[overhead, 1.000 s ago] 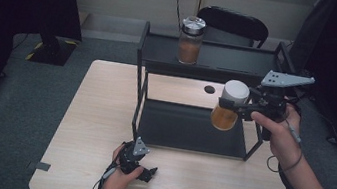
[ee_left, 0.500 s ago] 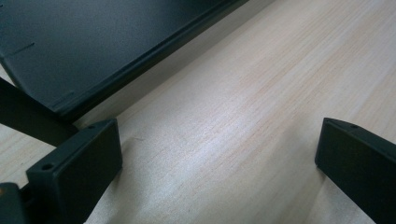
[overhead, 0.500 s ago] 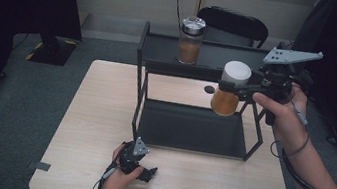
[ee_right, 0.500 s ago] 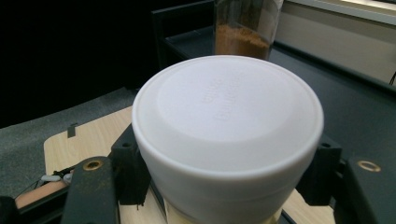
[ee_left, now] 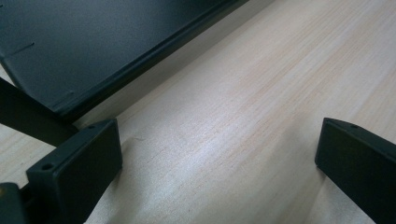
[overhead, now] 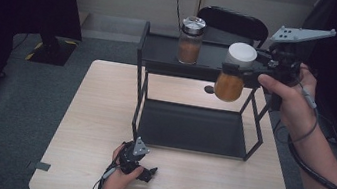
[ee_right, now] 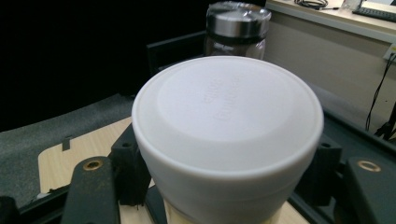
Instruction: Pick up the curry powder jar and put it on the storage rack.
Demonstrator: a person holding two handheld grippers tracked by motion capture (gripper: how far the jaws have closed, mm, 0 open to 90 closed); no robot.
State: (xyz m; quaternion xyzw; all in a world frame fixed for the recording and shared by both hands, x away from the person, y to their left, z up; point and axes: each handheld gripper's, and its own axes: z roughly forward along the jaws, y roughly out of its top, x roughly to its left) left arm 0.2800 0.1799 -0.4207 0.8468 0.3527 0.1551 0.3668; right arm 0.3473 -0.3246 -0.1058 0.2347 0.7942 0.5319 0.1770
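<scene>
A jar with a white lid [overhead: 232,74] and amber contents hangs in the air at the right front of the black rack's top shelf [overhead: 162,54], about level with it. My right gripper [overhead: 242,69] is shut on the jar's neck just under the lid; the white lid [ee_right: 227,116] is close up in the right gripper view. A second amber jar with a silver lid [overhead: 190,40] stands upright on the top shelf, and the same silver-lidded jar [ee_right: 238,25] shows behind the white lid. My left gripper [overhead: 139,167] rests on the table, open, with bare wood between its jaws [ee_left: 219,158].
The rack's lower shelf [overhead: 187,127] is a bare black tray on the wooden table [overhead: 98,114]. A small dark round mark [overhead: 209,89] lies on the table behind the rack. A black chair [overhead: 233,21] stands beyond the table, and a dark stand [overhead: 47,48] at the left.
My right gripper has carried the white-lidded jar upward, from beside the rack's lower level to the height of the top shelf. The left gripper has stayed put.
</scene>
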